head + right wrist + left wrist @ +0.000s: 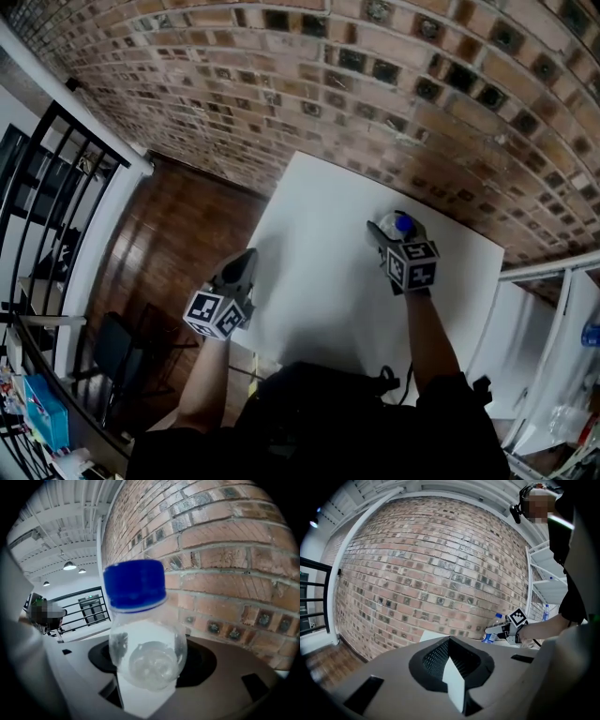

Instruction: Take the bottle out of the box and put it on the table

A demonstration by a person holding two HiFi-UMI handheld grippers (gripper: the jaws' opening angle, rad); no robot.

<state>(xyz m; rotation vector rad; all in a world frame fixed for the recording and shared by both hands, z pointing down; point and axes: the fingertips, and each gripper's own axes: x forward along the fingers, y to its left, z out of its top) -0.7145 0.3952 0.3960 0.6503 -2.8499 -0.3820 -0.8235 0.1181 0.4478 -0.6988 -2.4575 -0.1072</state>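
Clamped between the jaws of the right claw (149, 679), a clear plastic bottle (146, 644) with a blue cap (135, 584) stands upright, close to the lens. Seen from the head view, this claw holds it over the far part of the white bench (309, 234), near the brick wall (375, 84); whether its base touches the bench cannot be told. At the bench's near left edge hovers the left claw (242, 270), jaws together with nothing between them.

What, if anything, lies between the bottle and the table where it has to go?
Nothing visible. The right gripper holds the bottle over the white table, bare there; the left gripper is off at its left edge.
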